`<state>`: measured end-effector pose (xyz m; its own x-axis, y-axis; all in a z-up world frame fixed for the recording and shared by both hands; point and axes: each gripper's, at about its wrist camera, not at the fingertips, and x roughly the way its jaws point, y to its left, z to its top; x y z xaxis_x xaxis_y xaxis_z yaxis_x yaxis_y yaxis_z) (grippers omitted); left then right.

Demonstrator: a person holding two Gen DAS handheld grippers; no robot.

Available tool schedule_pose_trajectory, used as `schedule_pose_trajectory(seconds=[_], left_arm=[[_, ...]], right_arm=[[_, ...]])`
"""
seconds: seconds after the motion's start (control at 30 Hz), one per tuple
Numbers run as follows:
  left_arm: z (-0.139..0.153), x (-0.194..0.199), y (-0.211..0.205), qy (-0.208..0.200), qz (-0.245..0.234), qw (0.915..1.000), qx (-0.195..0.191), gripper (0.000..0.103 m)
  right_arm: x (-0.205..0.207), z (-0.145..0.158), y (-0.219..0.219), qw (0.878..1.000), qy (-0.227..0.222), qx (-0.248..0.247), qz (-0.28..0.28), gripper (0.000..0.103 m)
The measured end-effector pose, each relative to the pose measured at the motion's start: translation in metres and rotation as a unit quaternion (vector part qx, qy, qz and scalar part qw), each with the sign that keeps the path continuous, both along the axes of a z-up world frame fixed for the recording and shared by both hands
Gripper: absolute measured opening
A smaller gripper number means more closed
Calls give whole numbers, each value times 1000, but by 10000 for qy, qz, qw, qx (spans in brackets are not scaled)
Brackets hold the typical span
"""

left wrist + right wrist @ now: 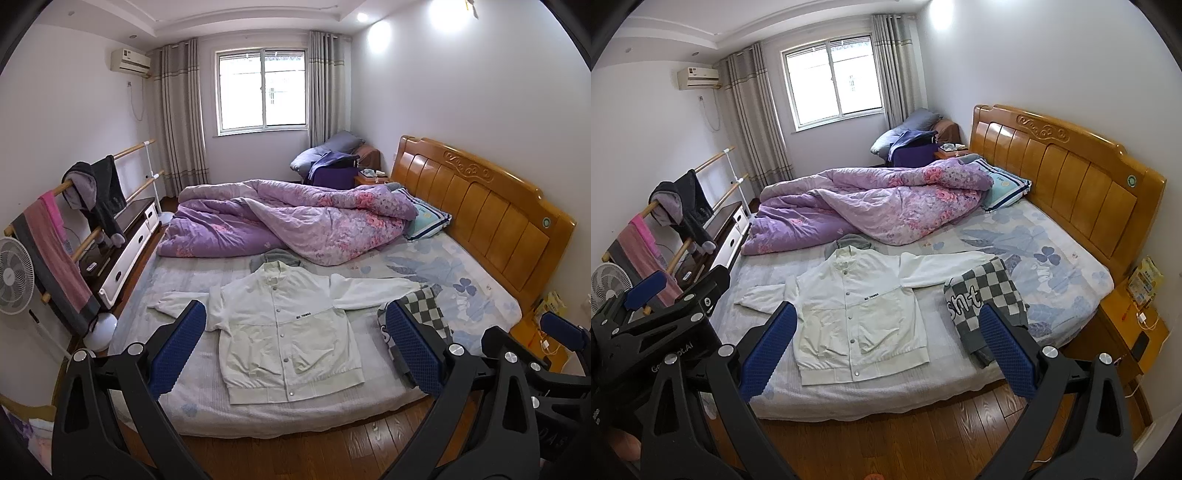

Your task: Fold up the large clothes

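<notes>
A white button-front jacket [284, 332] [860, 317] lies face up and spread flat on the near part of the bed [480, 295] [1067, 258], both sleeves stretched out sideways. My left gripper [295, 343] hovers open above the bed's near edge, blue pads wide apart, holding nothing. My right gripper [886, 347] is open too, at a similar height, empty. In the right wrist view the left gripper [646, 291] shows at the left edge. A folded grey-and-white checked garment [428, 314] [986, 299] lies right of the jacket, over the end of its right sleeve.
A rumpled purple floral quilt [288, 225] [871, 206] fills the far half of the bed. The wooden headboard [480, 199] and a nightstand [1134, 328] stand right. A clothes rack [74, 221], a fan [14, 277] and a low cabinet [125, 254] line the left. Wood floor [332, 454] is below.
</notes>
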<state>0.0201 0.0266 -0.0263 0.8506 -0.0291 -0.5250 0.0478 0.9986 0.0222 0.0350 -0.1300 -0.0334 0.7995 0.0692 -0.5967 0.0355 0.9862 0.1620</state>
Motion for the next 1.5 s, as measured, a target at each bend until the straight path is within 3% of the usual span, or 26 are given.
schedule_pose_trajectory(seconds=[0.33, 0.83, 1.5], left_arm=[[4, 44, 28, 136, -149, 9998, -65, 98], [0, 75, 67, 190, -202, 9995, -176, 98], [-26, 137, 90, 476, 373, 9980, -183, 98]], right_arm=[[24, 1, 28, 9998, 69, -114, -146, 95], [51, 0, 58, 9995, 140, -209, -176, 95], [118, -28, 74, 9983, 401, -181, 381, 95]])
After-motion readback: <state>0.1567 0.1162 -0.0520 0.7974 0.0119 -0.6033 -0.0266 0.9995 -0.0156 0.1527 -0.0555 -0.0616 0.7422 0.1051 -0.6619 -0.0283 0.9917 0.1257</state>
